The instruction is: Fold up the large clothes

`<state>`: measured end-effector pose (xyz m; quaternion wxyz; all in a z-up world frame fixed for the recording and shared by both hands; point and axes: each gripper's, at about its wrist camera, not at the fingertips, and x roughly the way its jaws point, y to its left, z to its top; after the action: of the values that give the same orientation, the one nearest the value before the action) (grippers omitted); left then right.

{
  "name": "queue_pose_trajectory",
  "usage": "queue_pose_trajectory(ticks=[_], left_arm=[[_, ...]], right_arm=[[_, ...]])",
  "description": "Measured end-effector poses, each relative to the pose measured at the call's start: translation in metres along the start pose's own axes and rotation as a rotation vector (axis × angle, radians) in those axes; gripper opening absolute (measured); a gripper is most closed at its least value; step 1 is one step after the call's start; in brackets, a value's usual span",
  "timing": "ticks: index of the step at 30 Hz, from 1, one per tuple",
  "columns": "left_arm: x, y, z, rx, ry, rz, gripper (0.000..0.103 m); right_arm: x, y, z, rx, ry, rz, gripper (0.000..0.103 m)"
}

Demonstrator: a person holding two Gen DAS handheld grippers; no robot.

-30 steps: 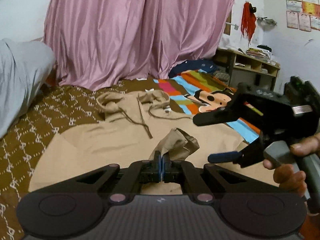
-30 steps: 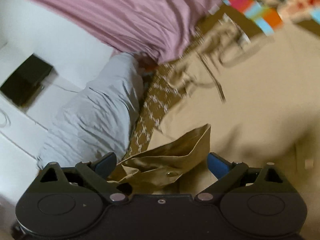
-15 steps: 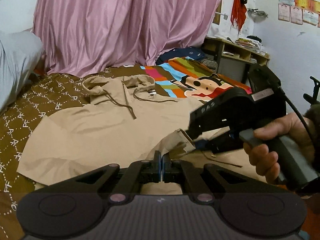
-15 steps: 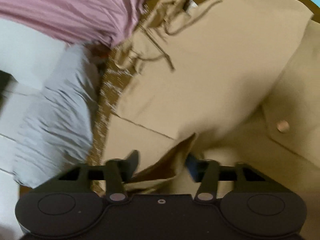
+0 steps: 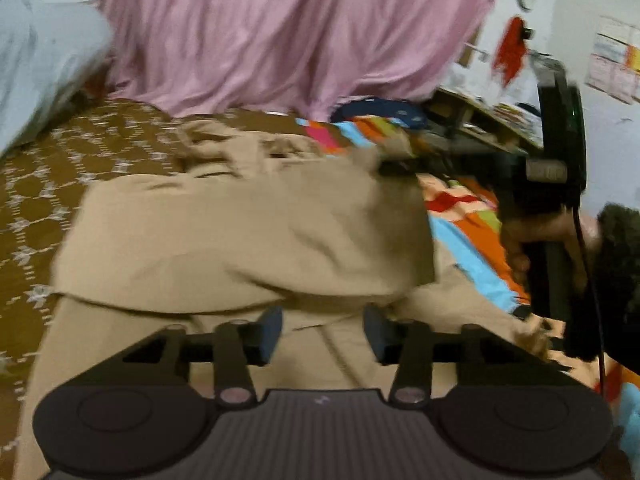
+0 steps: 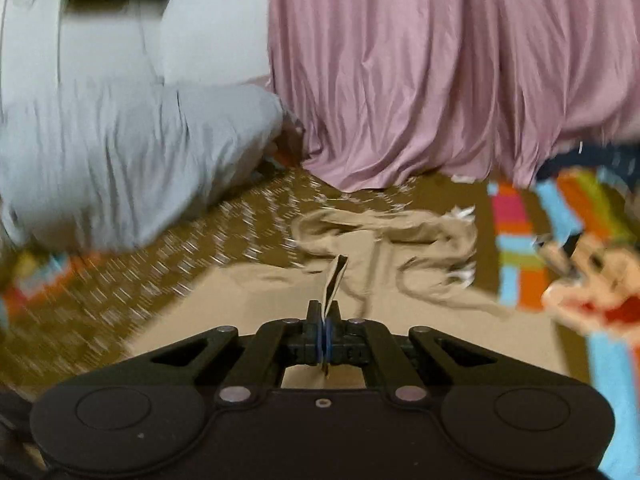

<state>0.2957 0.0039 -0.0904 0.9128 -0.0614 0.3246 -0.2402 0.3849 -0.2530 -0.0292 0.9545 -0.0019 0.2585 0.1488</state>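
Observation:
A tan hoodie (image 5: 240, 240) lies spread on the bed, its hood and drawstrings (image 6: 380, 240) toward the curtain. My left gripper (image 5: 322, 330) hovers low over the near part of the hoodie; its jaws are opening and the cloth beneath them is not pinched. A hand holds my right gripper (image 5: 392, 168) at the right of the left wrist view, where it lifts a corner of the hoodie off the bed. In the right wrist view that gripper (image 6: 326, 336) is shut on a thin edge of tan cloth that sticks up between its blue pads.
A pink curtain (image 5: 280, 32) hangs behind the bed. A grey pillow (image 6: 120, 160) lies at the left on the brown patterned bedspread (image 5: 36, 184). A bright cartoon blanket (image 6: 580, 264) covers the right side, and a cluttered shelf (image 5: 492, 116) stands beyond it.
My left gripper has gone from shut on a fold of the hoodie to open, letting it go. My right gripper closed on the cloth, rolled upright and rose with it.

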Motion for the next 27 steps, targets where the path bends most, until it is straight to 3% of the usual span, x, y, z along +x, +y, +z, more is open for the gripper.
queue_pose_trajectory(ticks=[2, 4, 8, 12, 17, 21, 27], left_arm=[[0.002, 0.02, 0.001, -0.038, 0.019, 0.08, 0.063], [0.011, 0.043, 0.005, -0.076, 0.057, 0.208, 0.069], [0.033, 0.097, 0.018, -0.118, 0.127, 0.407, 0.074], [0.053, 0.149, 0.027, -0.212, 0.12, 0.501, 0.075], [0.086, 0.187, 0.029, -0.283, 0.149, 0.522, 0.07], [0.099, 0.189, 0.03, -0.243, 0.157, 0.525, 0.073], [0.074, 0.178, 0.025, -0.247, 0.161, 0.529, 0.078]], right_arm=[[0.017, -0.008, -0.007, -0.028, 0.027, -0.043, 0.001], [0.033, -0.018, -0.021, -0.016, 0.071, -0.091, 0.005], [0.05, -0.03, -0.052, 0.015, 0.134, -0.212, 0.036], [0.041, -0.022, -0.074, 0.05, 0.116, -0.16, 0.053], [0.056, -0.003, -0.104, -0.036, 0.2, -0.129, 0.051], [0.07, -0.007, -0.126, -0.028, 0.223, -0.164, 0.051], [0.06, -0.014, -0.13, -0.037, 0.222, -0.213, 0.051]])
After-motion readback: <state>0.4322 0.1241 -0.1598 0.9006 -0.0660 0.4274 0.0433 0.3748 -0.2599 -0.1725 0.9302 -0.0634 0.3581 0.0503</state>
